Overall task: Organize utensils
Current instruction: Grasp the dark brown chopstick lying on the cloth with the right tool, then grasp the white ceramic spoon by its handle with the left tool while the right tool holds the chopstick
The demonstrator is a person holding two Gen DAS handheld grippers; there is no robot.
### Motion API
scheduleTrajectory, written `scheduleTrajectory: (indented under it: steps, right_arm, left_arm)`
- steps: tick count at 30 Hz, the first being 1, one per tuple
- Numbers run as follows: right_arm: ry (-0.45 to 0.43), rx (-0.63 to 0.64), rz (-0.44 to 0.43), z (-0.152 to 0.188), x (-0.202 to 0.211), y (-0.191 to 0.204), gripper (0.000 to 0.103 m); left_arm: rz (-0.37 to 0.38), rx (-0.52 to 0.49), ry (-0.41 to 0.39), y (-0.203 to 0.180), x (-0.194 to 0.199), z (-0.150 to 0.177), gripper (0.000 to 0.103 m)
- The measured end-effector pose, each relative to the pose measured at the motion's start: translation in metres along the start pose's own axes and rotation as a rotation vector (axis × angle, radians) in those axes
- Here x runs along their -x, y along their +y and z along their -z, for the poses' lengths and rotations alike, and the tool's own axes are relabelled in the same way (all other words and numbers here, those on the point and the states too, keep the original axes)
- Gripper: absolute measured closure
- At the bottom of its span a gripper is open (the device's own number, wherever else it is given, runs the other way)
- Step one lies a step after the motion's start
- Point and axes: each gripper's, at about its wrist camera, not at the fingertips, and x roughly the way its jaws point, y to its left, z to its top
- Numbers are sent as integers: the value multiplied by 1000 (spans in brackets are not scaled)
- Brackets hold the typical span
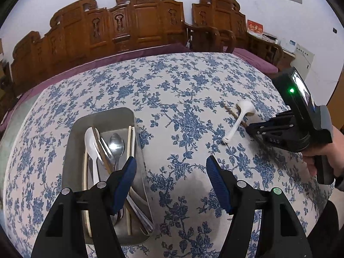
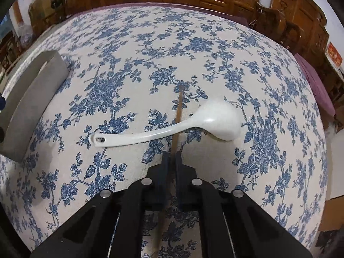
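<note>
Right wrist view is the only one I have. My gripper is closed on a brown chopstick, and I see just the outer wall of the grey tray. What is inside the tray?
Observer: The left wrist view looks into the grey tray. It holds a white spoon, a metal spoon and pale chopsticks.
Operator: And the left gripper, is it holding something?
Observer: No. The left gripper is open and empty, with one finger over the tray's right side.
</note>
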Motion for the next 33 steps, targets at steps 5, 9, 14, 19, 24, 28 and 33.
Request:
scheduleTrajectory:
  steps: [5, 9, 14, 19, 24, 28, 33]
  right_arm:
    - [29, 11, -29, 1, 3, 3, 97]
    - [4, 56, -86, 12, 19, 18, 97]
    - [-21, 83, -133, 29, 44, 30, 97]
    - [4, 76, -140, 59, 57, 26, 97]
    - [16, 41, -115, 87, 56, 9, 97]
    - [9, 28, -106, 100, 59, -3, 97]
    - [-59, 15, -157, 112, 87, -10, 97]
  left_arm:
    - [2, 6, -4, 1, 1, 0, 39]
    - [5, 7, -11, 2, 5, -1, 39]
    - [10, 1, -15, 0, 8, -2, 39]
    - [29, -13, -3, -12, 7, -2, 39]
    - [66, -39, 24, -37, 0, -6, 39]
    - [88, -64, 62, -62, -13, -10, 39]
    - [98, -43, 83, -84, -26, -19, 39]
